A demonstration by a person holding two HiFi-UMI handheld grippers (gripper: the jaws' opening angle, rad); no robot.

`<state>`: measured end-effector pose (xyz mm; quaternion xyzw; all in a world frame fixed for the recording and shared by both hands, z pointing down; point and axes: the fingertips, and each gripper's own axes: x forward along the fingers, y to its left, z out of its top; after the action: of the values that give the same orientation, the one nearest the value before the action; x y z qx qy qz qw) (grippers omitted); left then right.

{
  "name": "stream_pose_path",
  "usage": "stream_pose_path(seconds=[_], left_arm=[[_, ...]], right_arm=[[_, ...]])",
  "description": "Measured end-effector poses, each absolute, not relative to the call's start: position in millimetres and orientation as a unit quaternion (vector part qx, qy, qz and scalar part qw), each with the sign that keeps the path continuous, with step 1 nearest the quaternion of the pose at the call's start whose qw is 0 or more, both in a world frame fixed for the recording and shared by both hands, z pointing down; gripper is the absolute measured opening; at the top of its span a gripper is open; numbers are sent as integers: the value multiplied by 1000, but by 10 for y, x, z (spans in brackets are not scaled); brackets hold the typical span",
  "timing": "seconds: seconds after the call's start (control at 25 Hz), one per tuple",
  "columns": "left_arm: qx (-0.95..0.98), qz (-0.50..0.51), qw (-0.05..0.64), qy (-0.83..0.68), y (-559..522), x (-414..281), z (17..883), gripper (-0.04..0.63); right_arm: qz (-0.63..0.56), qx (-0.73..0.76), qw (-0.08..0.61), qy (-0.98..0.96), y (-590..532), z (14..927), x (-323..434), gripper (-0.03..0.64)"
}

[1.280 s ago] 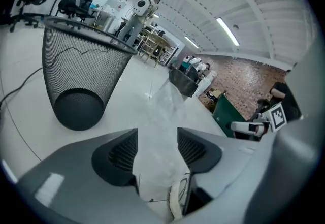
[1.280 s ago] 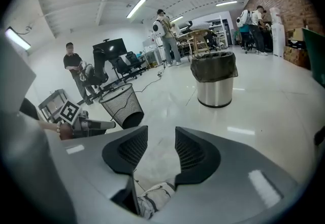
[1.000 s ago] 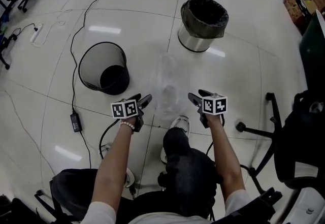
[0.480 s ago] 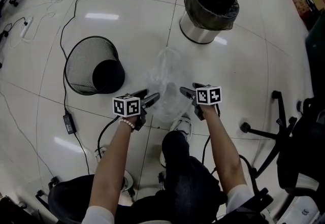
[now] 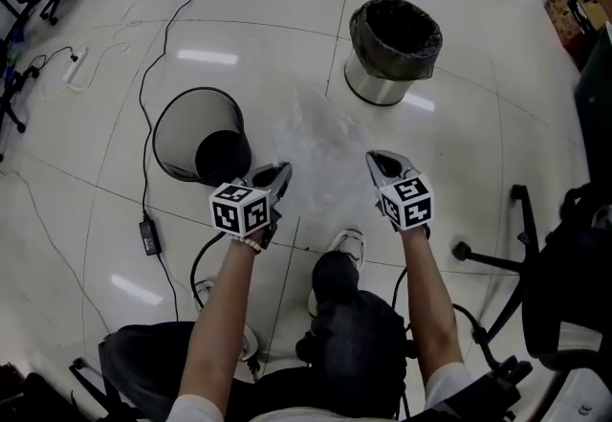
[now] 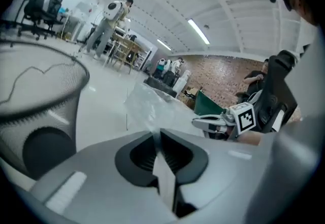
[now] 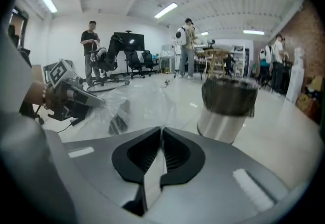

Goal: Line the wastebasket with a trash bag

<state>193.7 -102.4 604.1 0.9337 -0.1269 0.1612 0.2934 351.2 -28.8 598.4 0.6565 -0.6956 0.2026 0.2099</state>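
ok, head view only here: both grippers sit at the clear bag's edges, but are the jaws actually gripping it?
Observer: Yes on the left. The left gripper has just closed, with film of the trash bag pinched between its jaws.
Operator: right one?
Observer: Same. The right gripper has just closed on a strip of film.
Operator: anyone nearby?
Observer: Its view shows people standing across the room, beyond the steel bin.

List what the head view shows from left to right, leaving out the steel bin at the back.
In order: power adapter → mesh wastebasket → left gripper → clear trash bag → right gripper → chair base. Both grippers' jaws have just closed on the bag.
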Motion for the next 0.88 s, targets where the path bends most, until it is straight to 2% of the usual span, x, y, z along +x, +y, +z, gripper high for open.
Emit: stream_pose_path(seconds=[0.24,0.48,0.68,0.88], left_arm=[[942,119,247,-192,-1447,1607,4844,13],[944,67,175,-270,-1977,963,3723,12],[937,99,97,-320,-2368,413,3284,12],[927,197,52,-314,-2555,51,3622,12]], right_arm=[[34,674,195,-712,-520,4342,3426,2],[-77,624,191,-754,-1002,3317,2802,2],[-133,577,184,-785,-1464,2995,2036,2],[-121,534,190,-815,-1836,3398,1441,2]])
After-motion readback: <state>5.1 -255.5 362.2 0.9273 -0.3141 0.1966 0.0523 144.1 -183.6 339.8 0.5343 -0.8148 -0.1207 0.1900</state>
